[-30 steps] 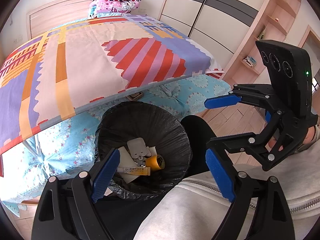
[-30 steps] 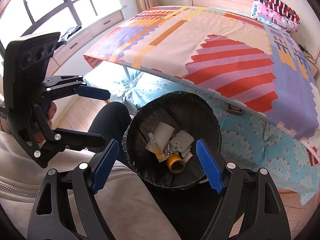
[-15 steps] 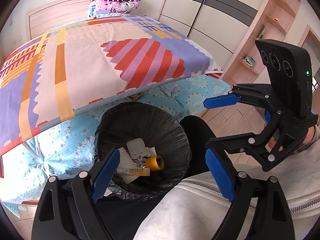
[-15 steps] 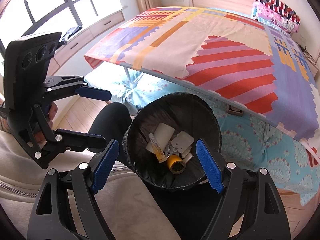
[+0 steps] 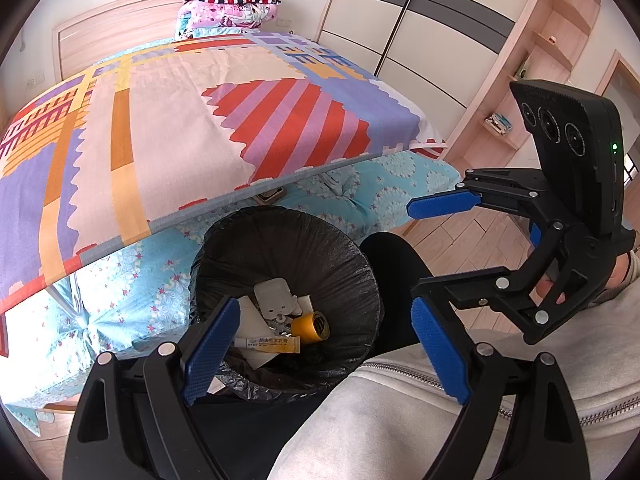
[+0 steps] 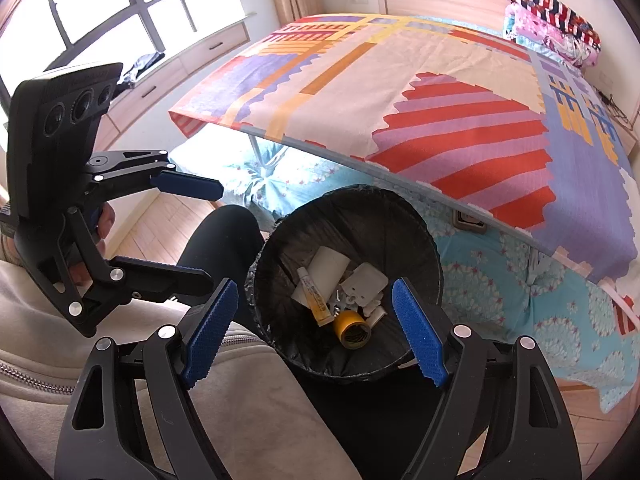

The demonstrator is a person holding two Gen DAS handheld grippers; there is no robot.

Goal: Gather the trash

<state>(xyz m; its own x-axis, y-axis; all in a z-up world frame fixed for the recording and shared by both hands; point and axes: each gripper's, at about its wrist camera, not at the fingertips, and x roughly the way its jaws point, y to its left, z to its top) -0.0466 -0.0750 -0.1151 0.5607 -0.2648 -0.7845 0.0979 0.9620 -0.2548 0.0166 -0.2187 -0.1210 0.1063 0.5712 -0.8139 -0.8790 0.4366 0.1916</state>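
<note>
While poised over the bin (image 5: 360,264), left tool (image 5: 326,346) spread empty, right tool (image 6: 314,334) likewise.

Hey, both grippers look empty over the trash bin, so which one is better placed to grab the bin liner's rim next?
Probably right. The right gripper, open and empty, frames the trash bin squarely, rim near both fingers. The left gripper, also open, sits offset, with the bin toward its left finger.

One bin (image 5: 360,280), one tape roll (image 5: 312,323), one tube (image 5: 268,343), two claws (image 5: 326,354).
</note>
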